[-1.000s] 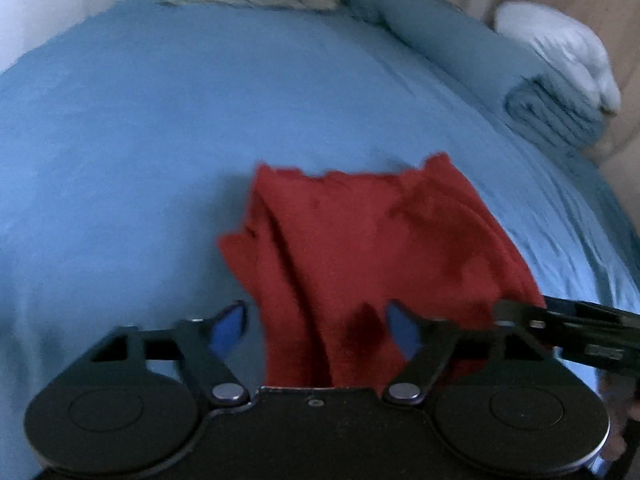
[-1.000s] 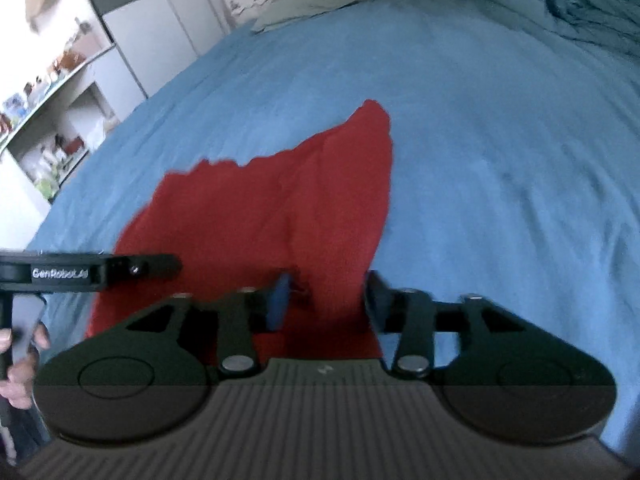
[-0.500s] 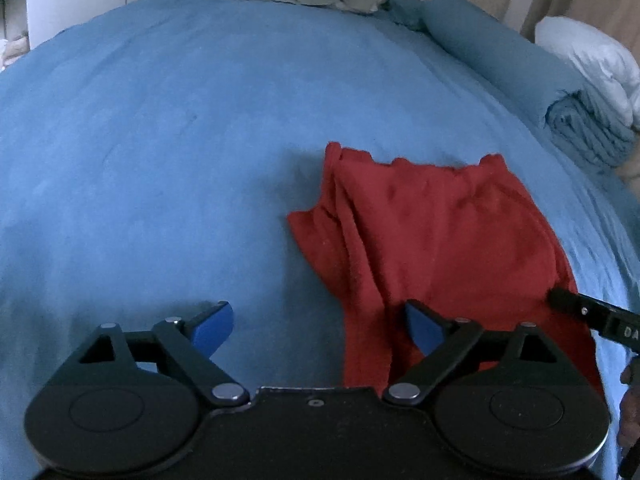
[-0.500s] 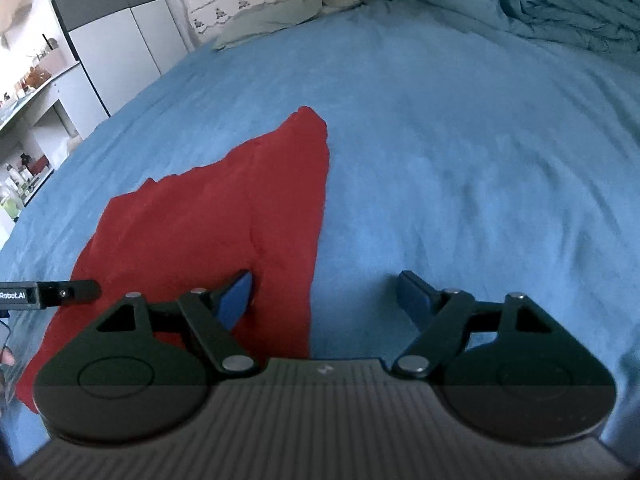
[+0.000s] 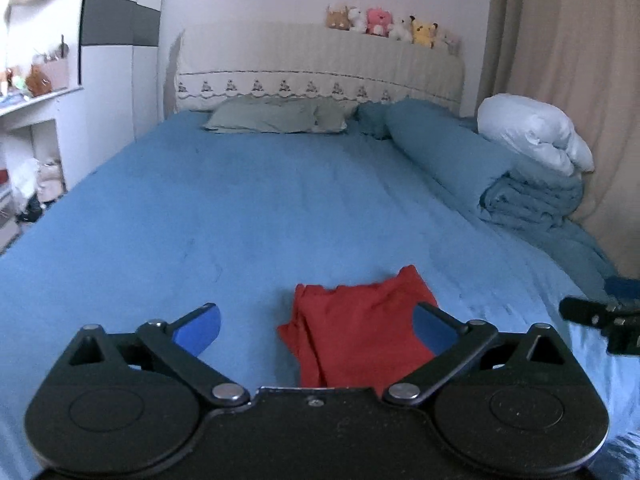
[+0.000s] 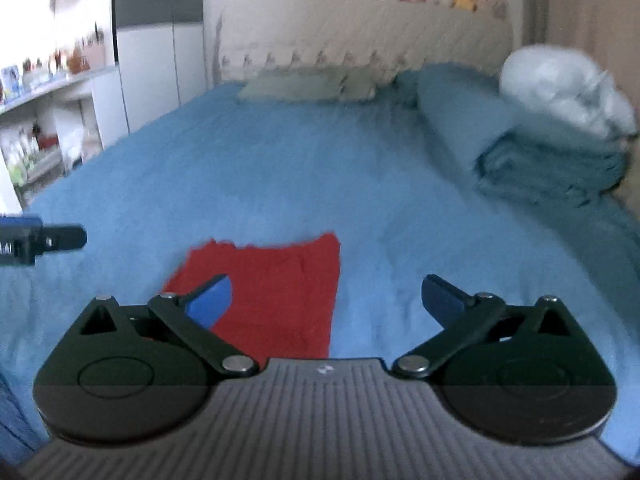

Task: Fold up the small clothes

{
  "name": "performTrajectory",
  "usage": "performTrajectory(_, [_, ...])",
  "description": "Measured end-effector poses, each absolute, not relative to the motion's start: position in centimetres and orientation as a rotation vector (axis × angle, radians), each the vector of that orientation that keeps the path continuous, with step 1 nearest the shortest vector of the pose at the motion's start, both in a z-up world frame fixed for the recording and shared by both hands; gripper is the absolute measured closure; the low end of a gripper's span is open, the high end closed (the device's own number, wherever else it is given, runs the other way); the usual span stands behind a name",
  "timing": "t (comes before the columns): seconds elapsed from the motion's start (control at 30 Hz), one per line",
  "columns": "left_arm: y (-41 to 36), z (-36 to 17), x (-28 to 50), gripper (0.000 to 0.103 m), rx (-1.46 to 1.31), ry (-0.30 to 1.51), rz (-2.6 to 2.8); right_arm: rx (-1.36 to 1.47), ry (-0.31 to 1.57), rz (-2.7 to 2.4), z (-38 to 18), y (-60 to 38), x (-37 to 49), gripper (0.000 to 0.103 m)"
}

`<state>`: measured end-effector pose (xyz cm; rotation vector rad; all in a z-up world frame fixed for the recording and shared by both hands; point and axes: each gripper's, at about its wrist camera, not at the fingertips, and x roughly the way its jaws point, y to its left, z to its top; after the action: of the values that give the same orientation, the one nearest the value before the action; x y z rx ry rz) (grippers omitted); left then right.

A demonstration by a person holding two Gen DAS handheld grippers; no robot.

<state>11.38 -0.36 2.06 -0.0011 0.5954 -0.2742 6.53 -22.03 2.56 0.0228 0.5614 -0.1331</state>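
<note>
— Which step is judged to be in hand?

— A pause between folds, it would seem. The red garment (image 5: 360,332) is seen lying flat on the blue bedsheet (image 5: 240,220), at the near edge of the bed, already doubled into a rough rectangle with bunched layers along its left side. Nothing is gripped: the left gripper (image 5: 316,328) is spread wide above it, and the right gripper (image 6: 326,300) is likewise released, empty, just right of the cloth's right edge.

— What is called for next?

— Probably a further fold. An edge or corner would have to be pinched by each gripper, lifted, and carried across evenly, so that the layers are not dragged apart.
</note>
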Motion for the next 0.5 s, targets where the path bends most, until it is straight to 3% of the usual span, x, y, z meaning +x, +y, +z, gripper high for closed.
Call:
performTrajectory(0.23, [0.0, 3.4, 5.1, 0.000, 0.050, 0.699, -0.187, 0.052, 0.648, -0.142, 6.7, -18.9, 1.2, 0.000])
performTrajectory(0.5, [0.5, 1.0, 0.3, 0.000, 0.071, 0.787, -0.141, 0.035, 0.752, -0.189, 4.6, -16.4, -3.4, 0.000])
